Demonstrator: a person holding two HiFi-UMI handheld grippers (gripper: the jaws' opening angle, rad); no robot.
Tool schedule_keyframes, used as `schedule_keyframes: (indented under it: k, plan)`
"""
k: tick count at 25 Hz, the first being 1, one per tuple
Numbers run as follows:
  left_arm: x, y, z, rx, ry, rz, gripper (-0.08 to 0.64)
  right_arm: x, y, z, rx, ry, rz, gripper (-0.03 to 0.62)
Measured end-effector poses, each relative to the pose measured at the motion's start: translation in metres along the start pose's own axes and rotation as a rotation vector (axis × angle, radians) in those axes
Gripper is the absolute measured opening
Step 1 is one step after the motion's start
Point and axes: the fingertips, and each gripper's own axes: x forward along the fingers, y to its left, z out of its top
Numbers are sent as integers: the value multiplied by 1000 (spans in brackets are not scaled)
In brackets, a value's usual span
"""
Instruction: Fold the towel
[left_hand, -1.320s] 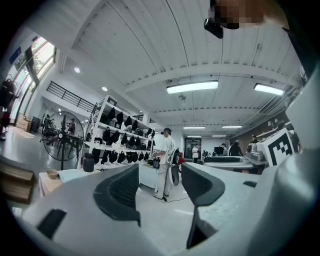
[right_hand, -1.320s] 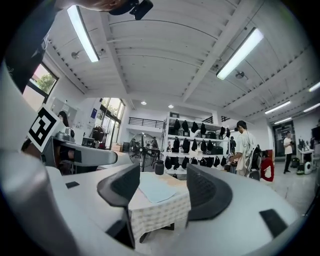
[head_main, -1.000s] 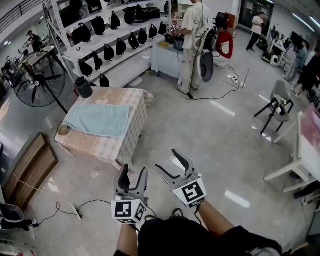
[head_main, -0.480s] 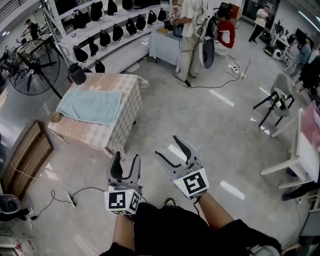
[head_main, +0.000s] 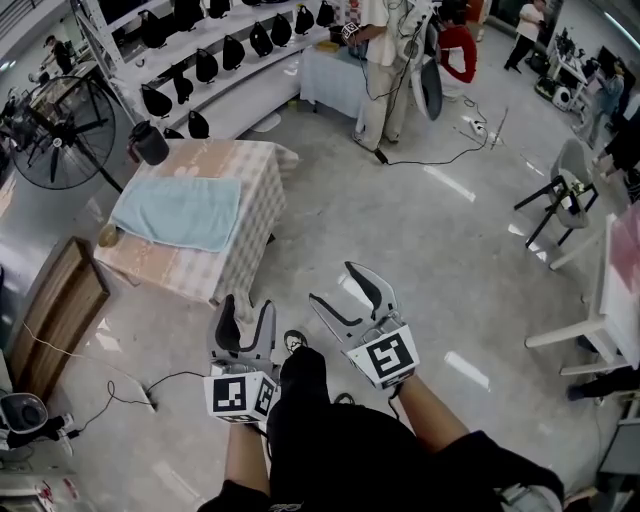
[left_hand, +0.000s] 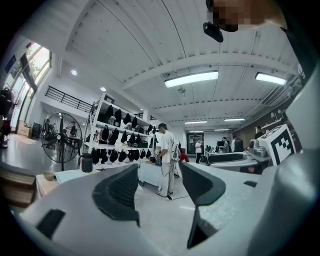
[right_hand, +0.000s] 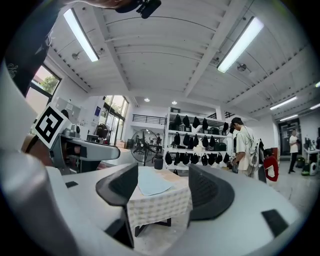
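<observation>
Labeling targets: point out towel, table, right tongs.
towel (head_main: 178, 212), head view, middle of the cloth.
table (head_main: 220, 160), head view, bare checked top behind the towel.
right tongs (head_main: 330, 282), head view, midway between the tips.

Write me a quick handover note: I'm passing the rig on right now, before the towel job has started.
Left gripper: open, empty, over the floor, short of the table.
Right gripper: open, empty, beside the left one.
Towel: spread flat on the table, ahead and to the left, neither gripper on it.
Done: nothing folded.
Left: walk up to the table, grasp a towel edge, fold it over.
</observation>
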Motion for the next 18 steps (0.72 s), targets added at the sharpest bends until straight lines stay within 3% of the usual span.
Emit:
schedule_keyframes:
  k: [6,18]
  plan:
    - [59,41,-5,-28,8,12,261,66,-24,-6,-13,16,32,295]
    - [213,179,11,-66,15,-27,261,262,-79,-5,-30,76,32,295]
